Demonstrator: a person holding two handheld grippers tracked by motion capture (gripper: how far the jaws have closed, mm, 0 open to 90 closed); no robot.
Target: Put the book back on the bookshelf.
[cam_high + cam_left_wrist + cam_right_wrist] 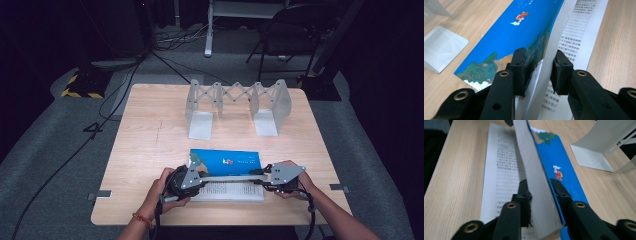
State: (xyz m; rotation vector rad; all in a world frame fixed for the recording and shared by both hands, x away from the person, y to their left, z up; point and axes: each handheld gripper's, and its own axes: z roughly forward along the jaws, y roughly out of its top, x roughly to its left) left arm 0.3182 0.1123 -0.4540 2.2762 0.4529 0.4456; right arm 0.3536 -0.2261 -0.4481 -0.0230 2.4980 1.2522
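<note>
Scene: one person at a light wooden counter (150, 145), a claw in each hand, works an open paperback book (225, 161) near the counter's front edge, about midway between its left and right sides.
Book: a single volume with a blue illustrated cover (506, 40); a printed text page (499, 165) lies flat toward the front edge while the thick block of pages stands raised between the two claws.
Left claw (537, 72): jaws set either side of the raised cover and page block at the book's left end; the cover-side jaw presses the cover, but a sliver of gap shows at the other jaw, so whether it is pinching or merely bracketing cannot be told.
Right claw (541, 197): jaws close against both faces of the raised block at the book's right end, apparently pinching the page block.
Handling, as a judgement: light, but floppy; loose pages will likely fan or slip, and thin paper could crease. Holding the whole block near the spine, at both ends, looks safest.
Bookend: one translucent expanding bookend rack (237, 102) with two end plates, standing near the back edge, well apart from the book.
Count: one book, one rack, two claws.
</note>
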